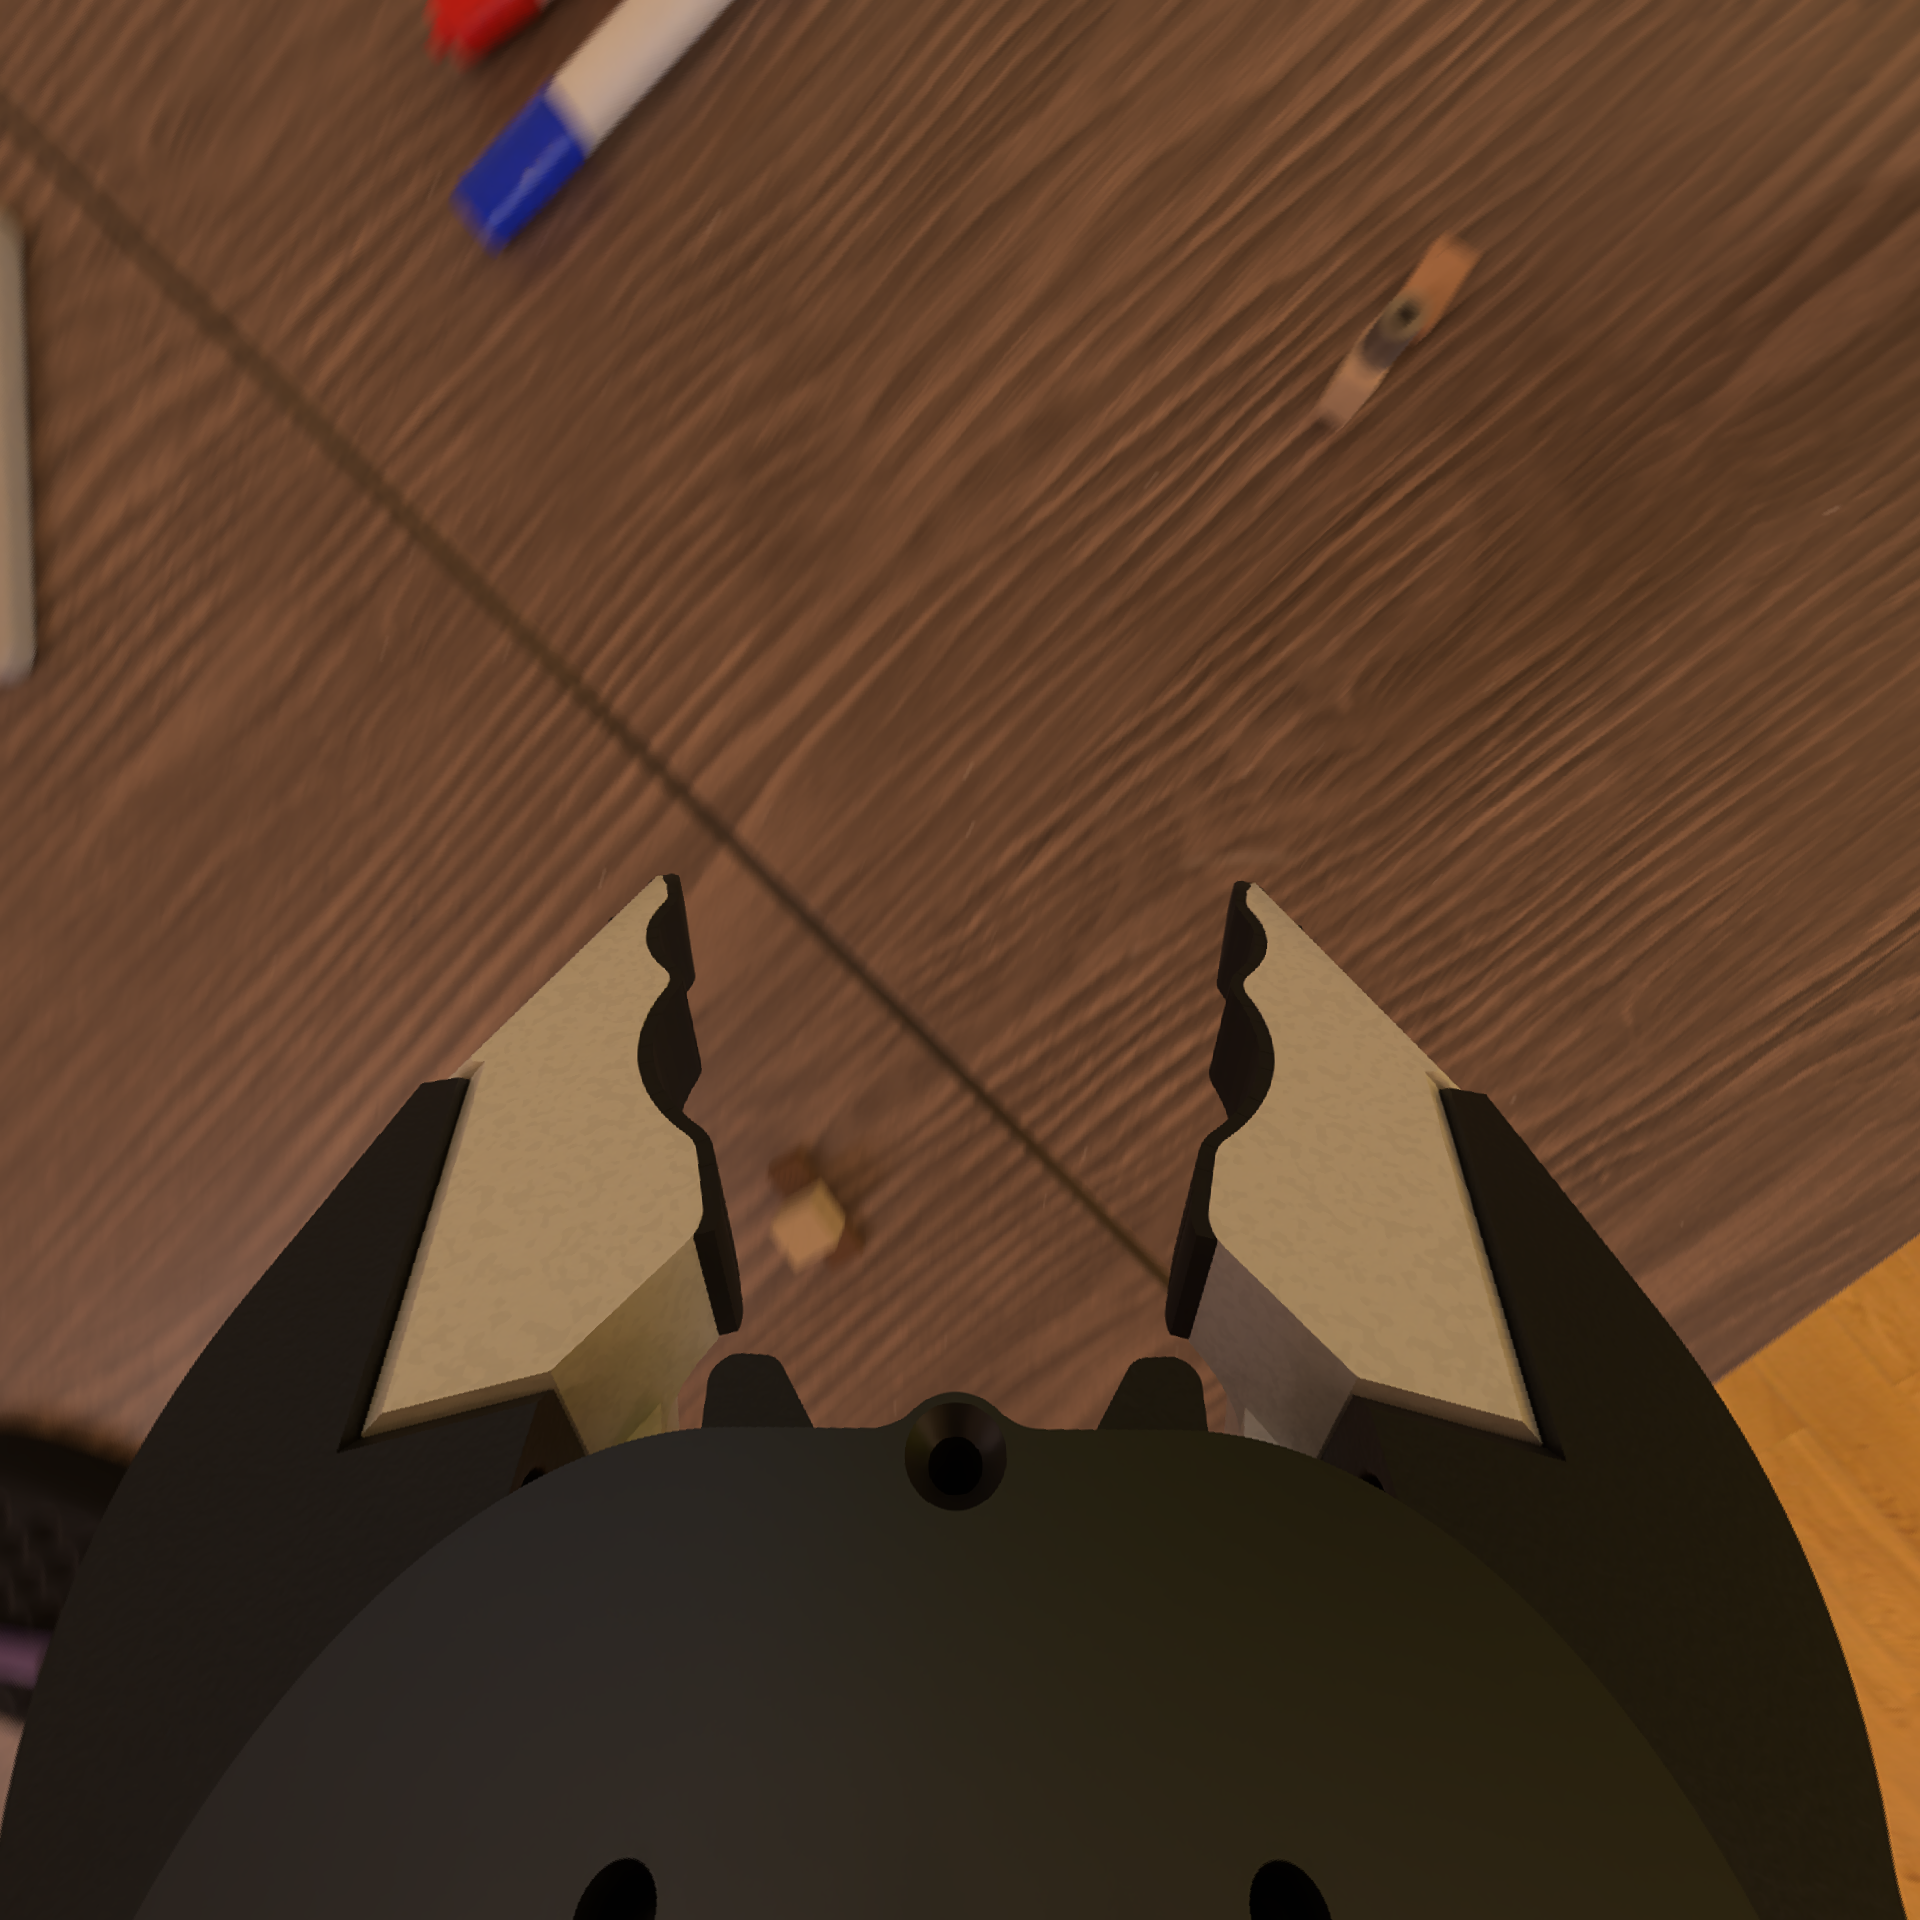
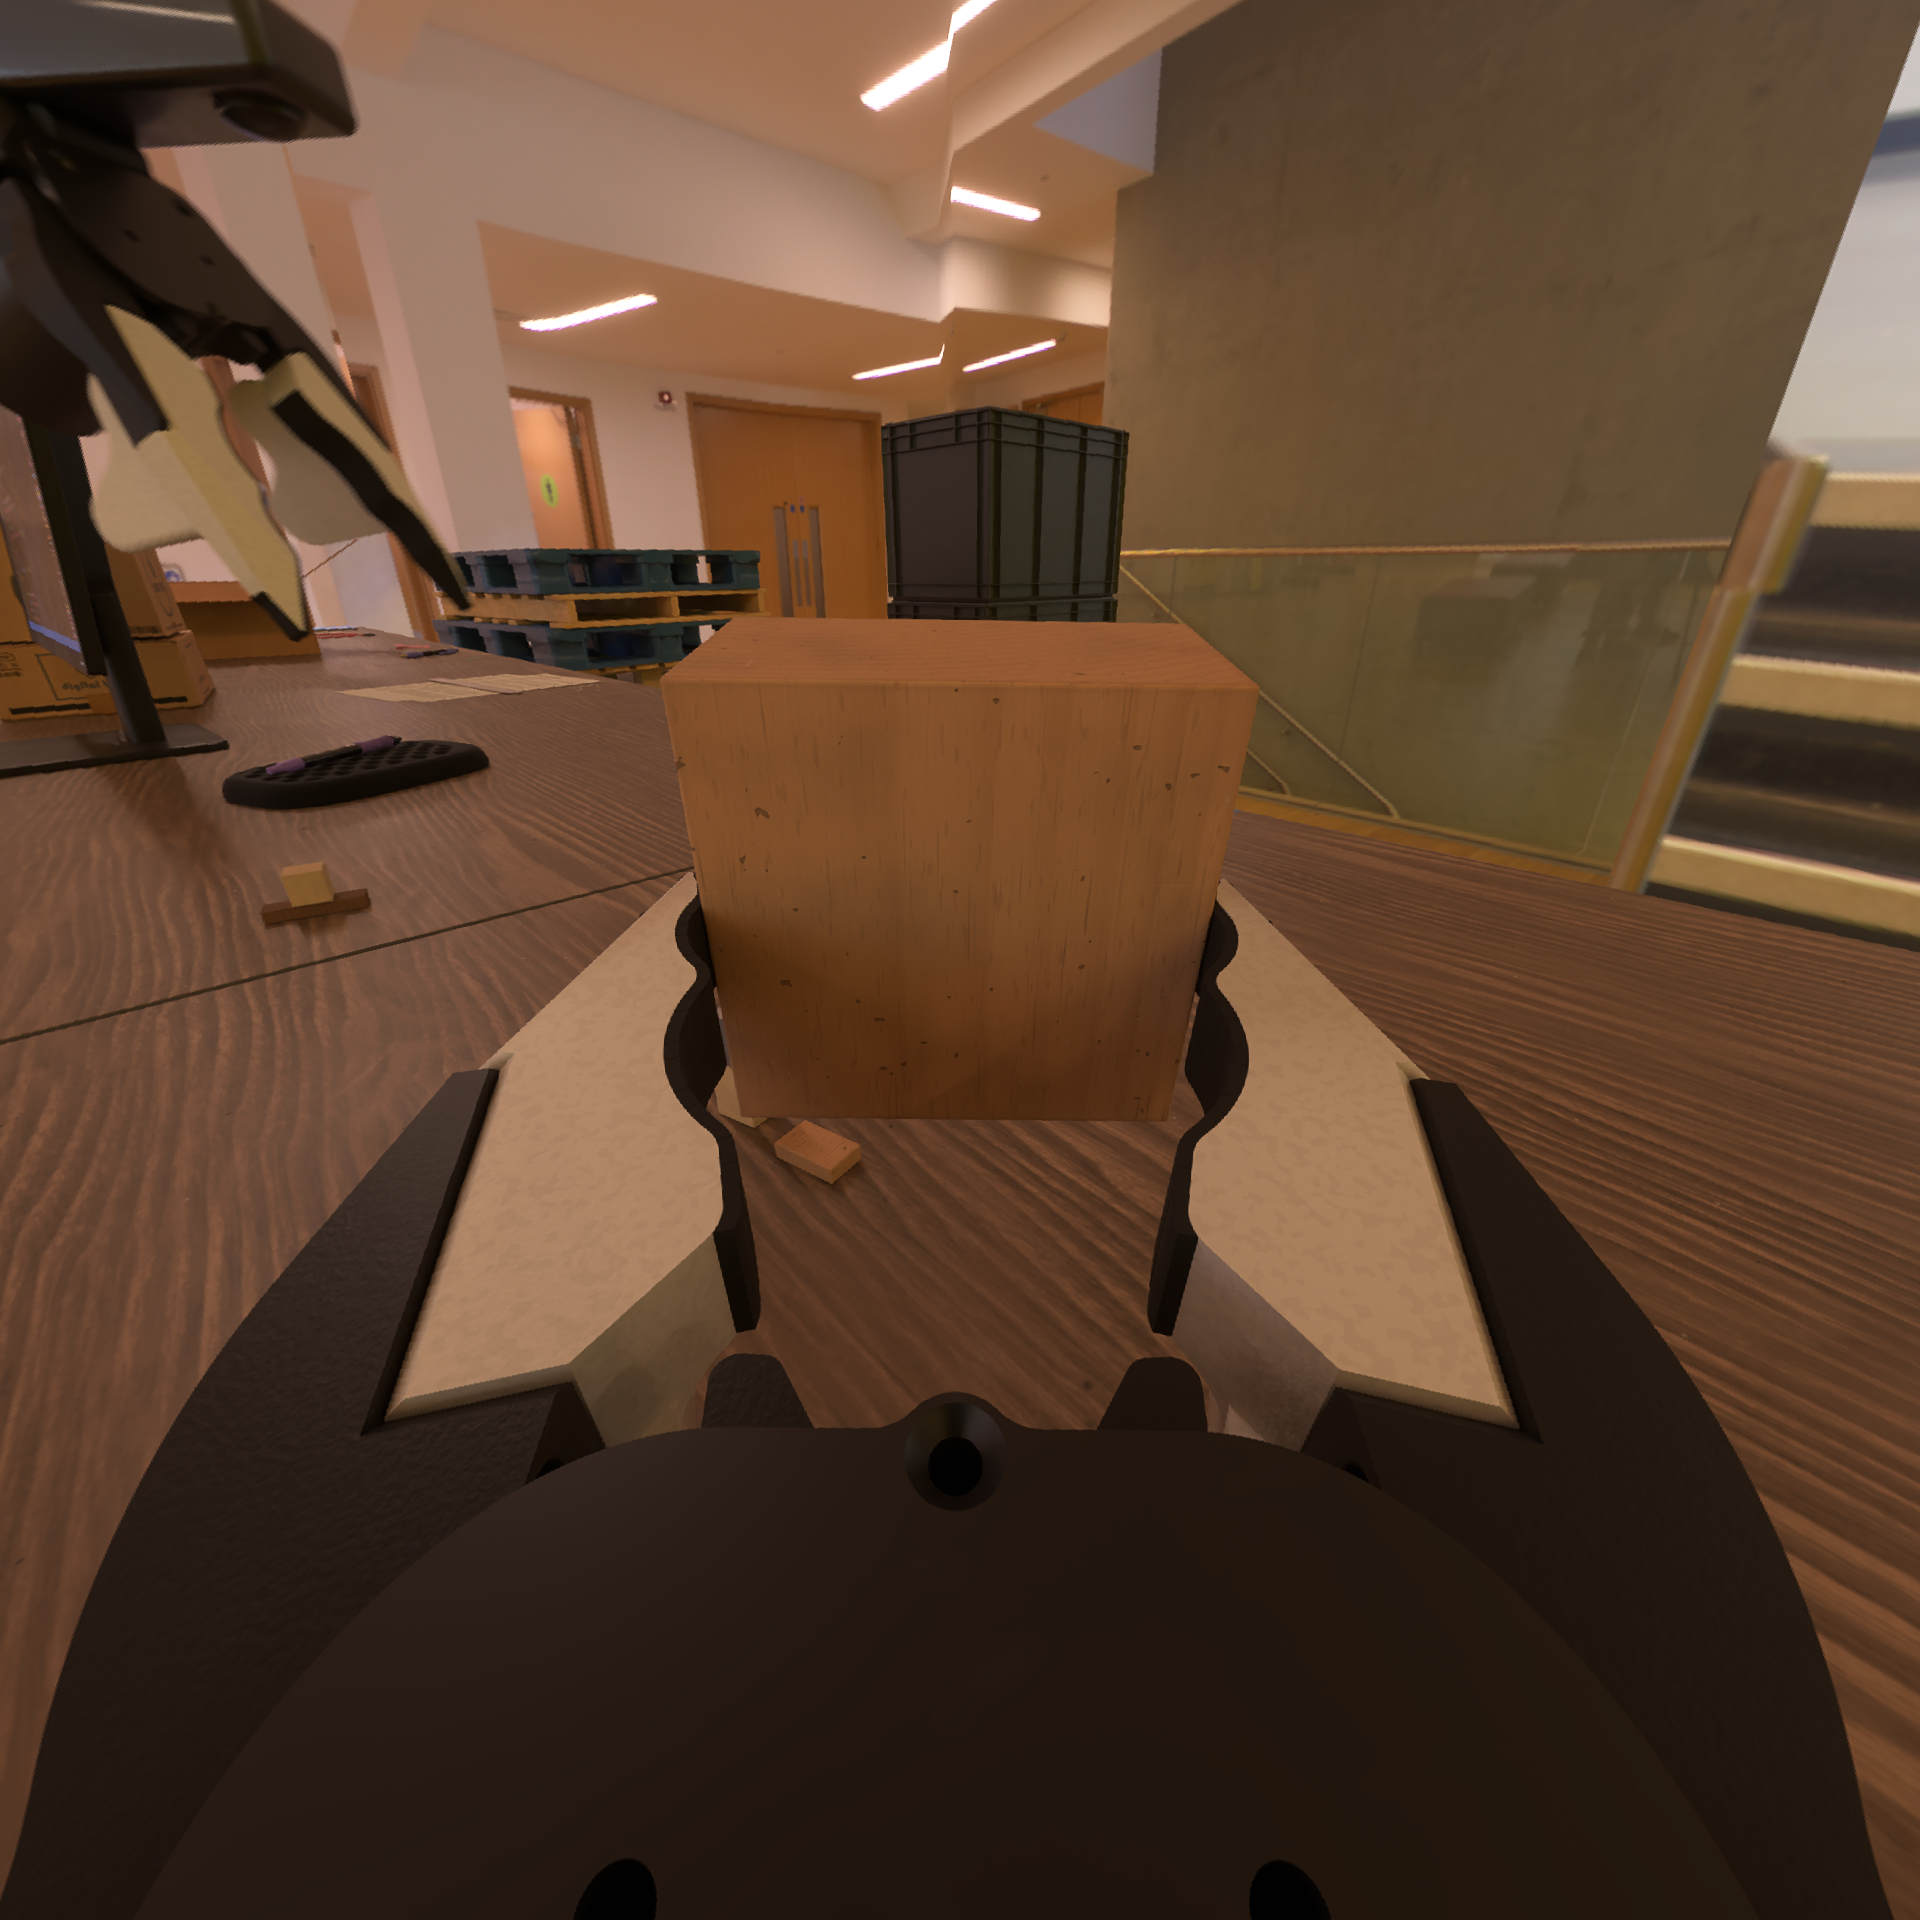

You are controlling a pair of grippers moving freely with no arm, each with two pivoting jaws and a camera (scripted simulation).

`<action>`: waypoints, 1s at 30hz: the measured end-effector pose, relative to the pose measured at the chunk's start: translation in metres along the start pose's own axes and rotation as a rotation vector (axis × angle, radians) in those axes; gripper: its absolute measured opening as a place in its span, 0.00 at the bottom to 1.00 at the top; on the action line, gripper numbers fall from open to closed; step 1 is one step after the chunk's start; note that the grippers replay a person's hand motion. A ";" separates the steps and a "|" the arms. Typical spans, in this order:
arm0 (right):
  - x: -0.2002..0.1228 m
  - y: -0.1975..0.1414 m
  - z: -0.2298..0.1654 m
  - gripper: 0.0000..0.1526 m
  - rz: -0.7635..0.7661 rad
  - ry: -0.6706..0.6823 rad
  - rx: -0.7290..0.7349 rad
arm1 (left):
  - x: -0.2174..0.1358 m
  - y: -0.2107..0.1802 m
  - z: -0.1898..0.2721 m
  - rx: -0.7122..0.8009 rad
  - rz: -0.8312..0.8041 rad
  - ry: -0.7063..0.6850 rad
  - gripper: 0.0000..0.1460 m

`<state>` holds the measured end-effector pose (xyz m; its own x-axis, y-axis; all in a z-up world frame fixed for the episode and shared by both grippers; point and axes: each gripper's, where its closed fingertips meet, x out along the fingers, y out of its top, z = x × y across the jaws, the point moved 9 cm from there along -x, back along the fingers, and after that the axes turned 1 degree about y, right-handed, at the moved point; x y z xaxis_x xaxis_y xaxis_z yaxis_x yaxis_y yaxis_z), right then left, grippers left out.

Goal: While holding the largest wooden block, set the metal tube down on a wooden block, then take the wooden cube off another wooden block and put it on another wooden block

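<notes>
Left wrist view: my left gripper [image 1: 956,1107] hangs high over the brown table [image 1: 1143,644], pointing almost straight down, fingers spread wide with nothing between them. I read that as a ready posture for a top-down pick. Far below, showing in the gap close to the left finger, the small pale wooden cube [image 1: 808,1224] sits on a thin dark wooden slab [image 1: 844,1236]; it looks untouched, so the cube transfer is not yet done. Farther off to the upper right lies a tan wooden strip [image 1: 1439,281] with what I take to be the metal tube [image 1: 1403,317] resting on it, seen end-on as a small grey ring. If so, the tube step is already finished, though it is too small to be sure. A blue-and-white marker [image 1: 582,114] lies near the top edge, clear of the work. Right wrist view: my right gripper [image 2: 956,997] is clamped on the sides of the big wooden block [image 2: 956,873], carried upright and clear of the table, which keeps the holding condition satisfied and leaves the other gripper free. Under the block a small flat wooden piece [image 2: 818,1150] lies on the table, a possible landing spot for the cube. The cube on its slab shows again at the left, with the left gripper hanging above that side.
</notes>
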<state>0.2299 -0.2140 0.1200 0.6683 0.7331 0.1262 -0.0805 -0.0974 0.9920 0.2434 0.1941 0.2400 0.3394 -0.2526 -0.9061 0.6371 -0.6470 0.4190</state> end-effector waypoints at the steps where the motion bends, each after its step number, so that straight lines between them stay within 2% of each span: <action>1: 0.000 0.000 0.000 0.60 0.000 -0.001 0.001 | -0.008 -0.015 -0.007 -0.038 -0.019 0.021 0.69; 6: 0.000 0.000 0.000 0.60 0.002 -0.004 0.002 | -0.019 -0.077 -0.030 -0.219 -0.130 0.085 0.58; 13: -0.001 0.000 0.001 0.60 0.005 -0.005 0.004 | 0.022 -0.135 -0.052 -0.452 -0.304 0.129 0.50; 21: -0.001 0.000 0.001 0.60 0.012 -0.004 0.011 | 0.061 -0.150 -0.059 -0.544 -0.408 0.128 0.44; 30: -0.002 0.001 0.001 0.60 0.018 0.000 0.011 | 0.077 -0.158 -0.060 -0.583 -0.464 0.104 0.34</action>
<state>0.2293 -0.2160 0.1206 0.6667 0.7312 0.1443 -0.0845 -0.1182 0.9894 0.2106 0.3201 0.1076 -0.0078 0.0411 -0.9991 0.9840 -0.1773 -0.0150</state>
